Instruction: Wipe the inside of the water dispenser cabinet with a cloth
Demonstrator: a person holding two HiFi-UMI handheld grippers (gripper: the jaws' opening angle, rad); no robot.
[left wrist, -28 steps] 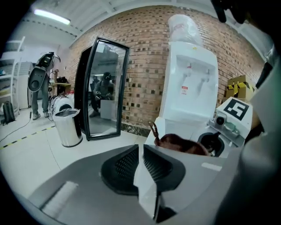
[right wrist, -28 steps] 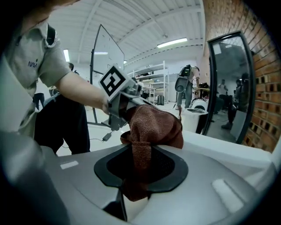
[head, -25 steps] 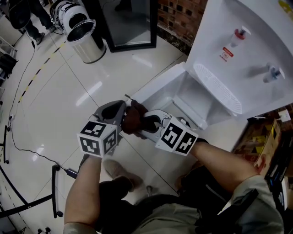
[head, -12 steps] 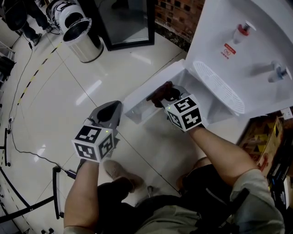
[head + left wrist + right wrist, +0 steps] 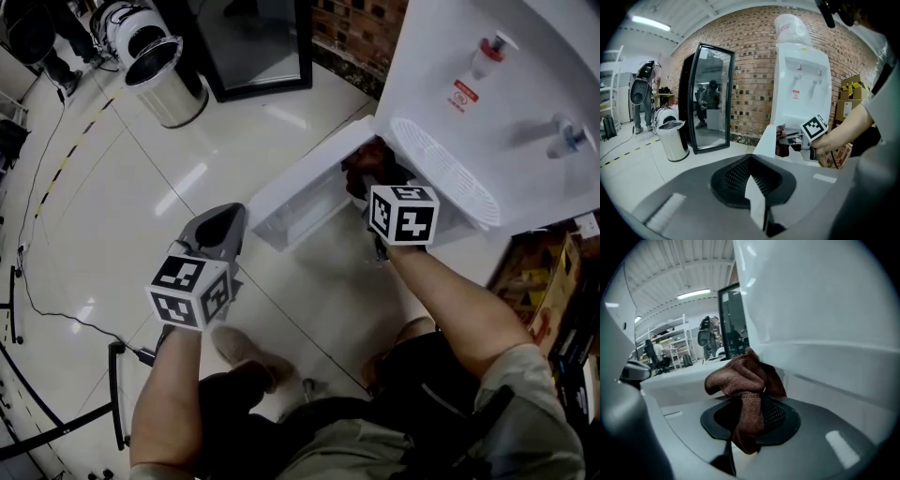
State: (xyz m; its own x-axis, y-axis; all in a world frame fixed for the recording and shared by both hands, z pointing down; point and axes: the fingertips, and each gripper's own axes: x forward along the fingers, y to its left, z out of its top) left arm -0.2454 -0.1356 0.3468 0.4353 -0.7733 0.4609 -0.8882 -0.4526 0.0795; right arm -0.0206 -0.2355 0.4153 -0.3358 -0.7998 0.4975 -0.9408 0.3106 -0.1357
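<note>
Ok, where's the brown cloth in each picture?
Head view: cloth upper middle, by the dispenser's open door.
Left gripper view: small, right of centre, beside that door.
Right gripper view: dead centre, pinched between the jaws.
Shared landmark: the white dispenser.

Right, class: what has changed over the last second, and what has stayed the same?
The right gripper, shut on the brown cloth, swung away from the left gripper and across to the open cabinet. The left gripper stayed where it was, shut and empty; the cabinet door stayed open.
</note>
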